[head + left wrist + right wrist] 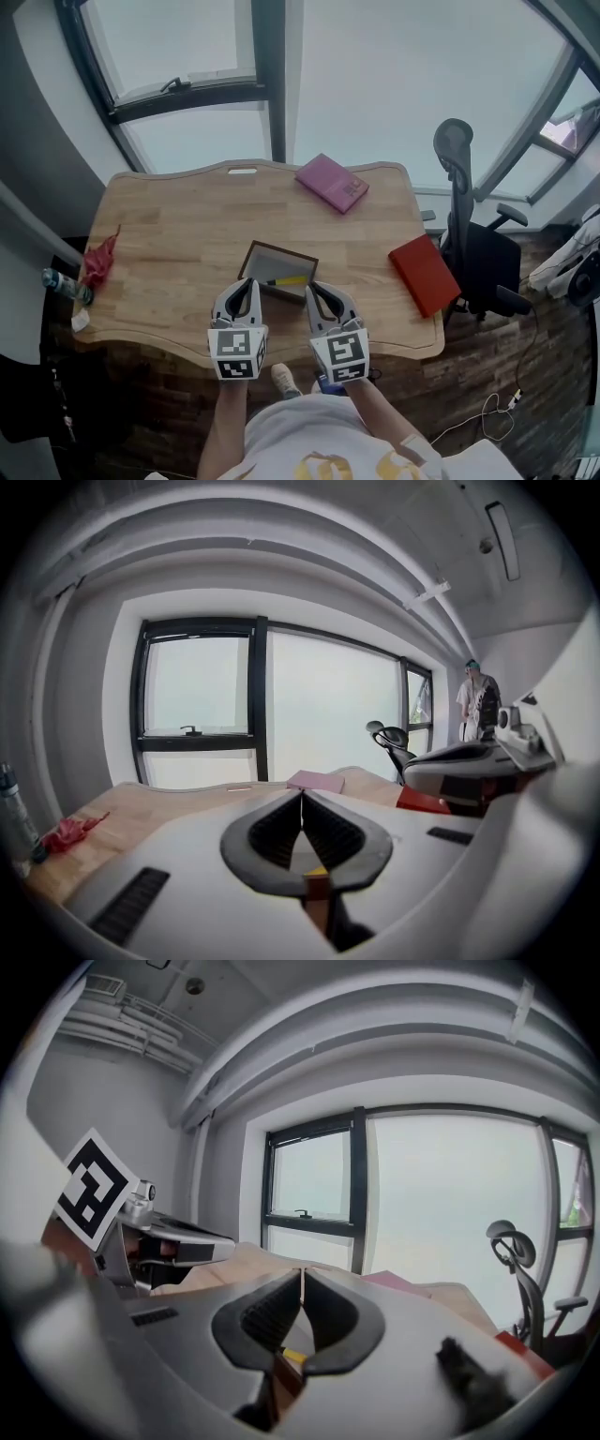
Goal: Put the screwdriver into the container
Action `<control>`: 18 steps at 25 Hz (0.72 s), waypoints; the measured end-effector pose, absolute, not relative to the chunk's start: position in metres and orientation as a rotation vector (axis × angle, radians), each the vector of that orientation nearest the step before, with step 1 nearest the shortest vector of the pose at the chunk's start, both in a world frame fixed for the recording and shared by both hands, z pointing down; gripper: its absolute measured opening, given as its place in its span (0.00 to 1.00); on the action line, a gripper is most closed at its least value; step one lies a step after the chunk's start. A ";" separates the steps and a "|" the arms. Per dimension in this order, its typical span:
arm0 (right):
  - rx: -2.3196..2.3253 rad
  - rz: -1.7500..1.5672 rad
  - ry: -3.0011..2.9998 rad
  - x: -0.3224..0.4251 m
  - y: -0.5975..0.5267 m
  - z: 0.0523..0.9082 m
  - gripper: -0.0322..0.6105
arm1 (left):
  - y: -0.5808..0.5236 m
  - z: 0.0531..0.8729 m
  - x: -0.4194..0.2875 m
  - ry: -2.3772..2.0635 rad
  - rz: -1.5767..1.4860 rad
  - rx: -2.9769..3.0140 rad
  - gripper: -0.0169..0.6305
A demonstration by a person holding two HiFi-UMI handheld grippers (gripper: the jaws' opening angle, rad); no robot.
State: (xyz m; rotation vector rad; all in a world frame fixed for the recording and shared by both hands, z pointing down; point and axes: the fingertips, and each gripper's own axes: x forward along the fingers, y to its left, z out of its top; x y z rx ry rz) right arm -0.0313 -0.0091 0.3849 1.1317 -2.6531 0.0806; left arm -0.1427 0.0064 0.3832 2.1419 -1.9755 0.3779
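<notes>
A shallow dark-framed container (259, 255) lies near the front edge of the wooden table (178, 244). A yellow-handled screwdriver (286, 280) rests inside it. My left gripper (247, 282) hovers at the container's near left corner and my right gripper (314, 289) at its near right corner. Both are shut with nothing between the jaws. In the left gripper view the left gripper (302, 795) has its pads pressed together, and a bit of the yellow screwdriver (316, 869) shows below them. The right gripper (302, 1273) looks the same, with the yellow screwdriver (293, 1356) beneath.
A pink book (332, 183) lies at the table's far edge and a red book (425, 274) at its right. A red cloth (99, 260) and a bottle (66, 286) sit at the left edge. An office chair (478, 244) stands to the right. A person (478, 700) stands far off.
</notes>
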 end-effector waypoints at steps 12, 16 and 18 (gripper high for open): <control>1.087 0.058 -2.702 -0.025 0.011 0.368 0.10 | 0.035 0.368 -0.136 -2.041 0.368 2.116 0.05; 1.084 0.044 -2.698 -0.023 0.013 0.368 0.10 | 0.038 0.368 -0.136 -2.046 0.368 2.112 0.05; 1.086 0.048 -2.698 -0.022 0.013 0.370 0.10 | 0.038 0.369 -0.135 -2.044 0.370 2.114 0.05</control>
